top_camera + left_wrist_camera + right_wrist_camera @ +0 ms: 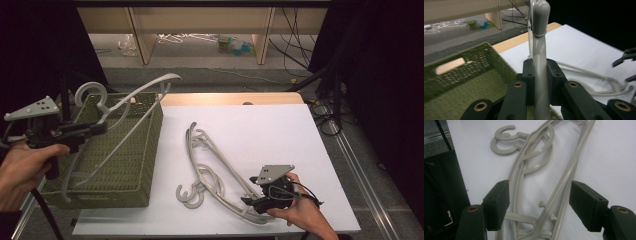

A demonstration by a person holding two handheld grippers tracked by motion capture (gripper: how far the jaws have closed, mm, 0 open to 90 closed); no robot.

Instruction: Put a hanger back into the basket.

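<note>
My left gripper (102, 128) is shut on the neck of a grey plastic hanger (135, 97), held tilted over the green woven basket (145, 150) at the table's left. In the left gripper view the hanger's stem (540, 30) rises from between my closed left gripper (540, 68), with the basket (461, 75) below. Two more grey hangers (210, 165) lie stacked on the white tabletop. My right gripper (250, 201) rests near the front edge with its jaws open astride their arms. The right gripper view has the stacked hangers (534, 157) running between the wide-set jaws of my right gripper (541, 202).
The white board (260, 125) covers a wooden table. Black drapes hang at both sides, and cables (325, 115) trail off the right edge. Beyond the table stand wooden shelf legs (262, 35) and floor clutter (235, 46).
</note>
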